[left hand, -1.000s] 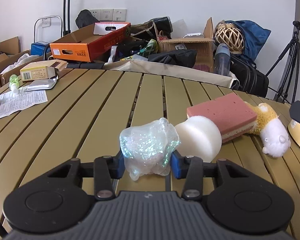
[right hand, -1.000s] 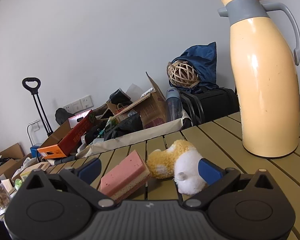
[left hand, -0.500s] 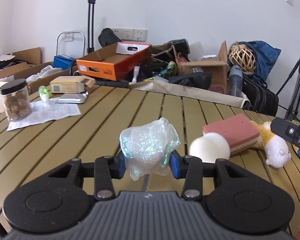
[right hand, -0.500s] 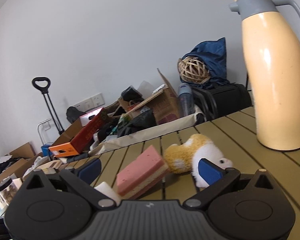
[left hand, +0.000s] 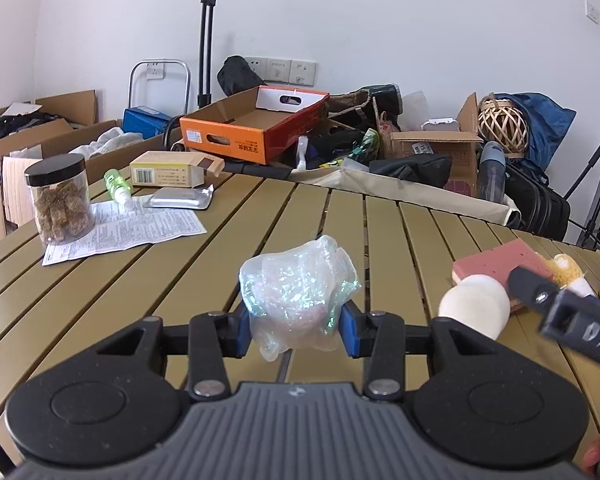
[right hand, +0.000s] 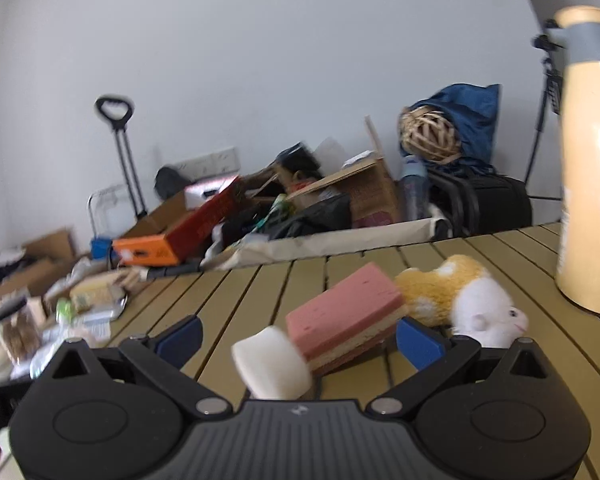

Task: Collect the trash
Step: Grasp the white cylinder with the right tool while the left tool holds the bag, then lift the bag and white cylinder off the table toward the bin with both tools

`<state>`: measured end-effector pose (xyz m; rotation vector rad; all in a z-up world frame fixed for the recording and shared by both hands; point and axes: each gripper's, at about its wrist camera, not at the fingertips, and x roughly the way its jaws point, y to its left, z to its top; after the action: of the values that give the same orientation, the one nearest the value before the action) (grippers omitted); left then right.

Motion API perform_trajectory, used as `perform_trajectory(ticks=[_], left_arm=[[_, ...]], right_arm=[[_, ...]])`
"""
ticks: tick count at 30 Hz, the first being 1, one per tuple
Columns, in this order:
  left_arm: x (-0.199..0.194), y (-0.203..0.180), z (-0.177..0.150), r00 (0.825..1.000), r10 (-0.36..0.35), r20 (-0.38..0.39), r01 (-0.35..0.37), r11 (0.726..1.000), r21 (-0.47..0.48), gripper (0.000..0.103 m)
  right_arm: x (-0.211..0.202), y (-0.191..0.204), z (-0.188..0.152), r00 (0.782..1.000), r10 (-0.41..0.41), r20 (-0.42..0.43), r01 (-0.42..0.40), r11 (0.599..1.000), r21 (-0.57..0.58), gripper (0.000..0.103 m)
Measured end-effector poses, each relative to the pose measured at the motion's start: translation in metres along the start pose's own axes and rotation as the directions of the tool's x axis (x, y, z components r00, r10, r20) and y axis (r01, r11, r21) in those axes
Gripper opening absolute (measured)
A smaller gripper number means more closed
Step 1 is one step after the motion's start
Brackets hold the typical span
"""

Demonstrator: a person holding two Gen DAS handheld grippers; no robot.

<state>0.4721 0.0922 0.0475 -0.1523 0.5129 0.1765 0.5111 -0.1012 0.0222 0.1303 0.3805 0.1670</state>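
My left gripper (left hand: 295, 332) is shut on a crumpled iridescent plastic wrapper (left hand: 296, 294) and holds it above the slatted wooden table (left hand: 148, 276). My right gripper (right hand: 298, 340) is open, with a white foam puck (right hand: 272, 362) and a pink sponge (right hand: 346, 312) lying between its fingers on the table. The puck (left hand: 474, 306) and the sponge (left hand: 500, 264) also show at the right of the left wrist view, partly behind the right gripper's finger (left hand: 540, 292).
A plush toy (right hand: 460, 300) and a tall yellow thermos (right hand: 592, 160) stand right of the sponge. At the table's far left are a jar (left hand: 60, 200), a printed leaflet (left hand: 128, 230), a foil pack (left hand: 180, 199), a small green bottle (left hand: 116, 184) and a carton (left hand: 176, 168). Boxes and bags crowd the floor behind.
The left gripper has lifted and drawn back left with the wrapper. The right gripper has swung left, so the puck and sponge now sit between its open fingers.
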Motion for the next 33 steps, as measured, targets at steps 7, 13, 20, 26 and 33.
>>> perform_trajectory(ticks=[7, 13, 20, 26, 33], left_arm=[[-0.001, 0.017, 0.004, 1.0, -0.004, -0.008, 0.004, 1.0, -0.026, 0.043], [-0.002, 0.027, 0.008, 1.0, -0.01, -0.009, 0.01, 0.999, -0.043, 0.043], [-0.007, 0.03, 0.01, 1.0, -0.023, -0.002, 0.023, 0.999, -0.039, 0.043], [-0.008, 0.03, 0.01, 0.999, -0.032, -0.001, 0.032, 0.999, -0.033, 0.043], [-0.013, 0.028, 0.009, 0.999, -0.038, 0.003, 0.039, 0.999, -0.031, 0.043]], right_arm=[[0.034, 0.017, -0.004, 0.993, -0.057, -0.105, 0.054, 0.998, -0.036, 0.103], [0.061, 0.024, -0.004, 0.975, -0.113, -0.191, 0.105, 0.993, -0.051, 0.102], [0.08, 0.026, -0.003, 0.958, -0.14, -0.249, 0.141, 0.99, -0.012, 0.086], [0.077, 0.023, -0.004, 0.963, -0.094, -0.254, 0.104, 0.994, 0.027, 0.05], [0.061, 0.027, -0.005, 0.97, -0.06, -0.236, 0.067, 0.997, 0.024, 0.045]])
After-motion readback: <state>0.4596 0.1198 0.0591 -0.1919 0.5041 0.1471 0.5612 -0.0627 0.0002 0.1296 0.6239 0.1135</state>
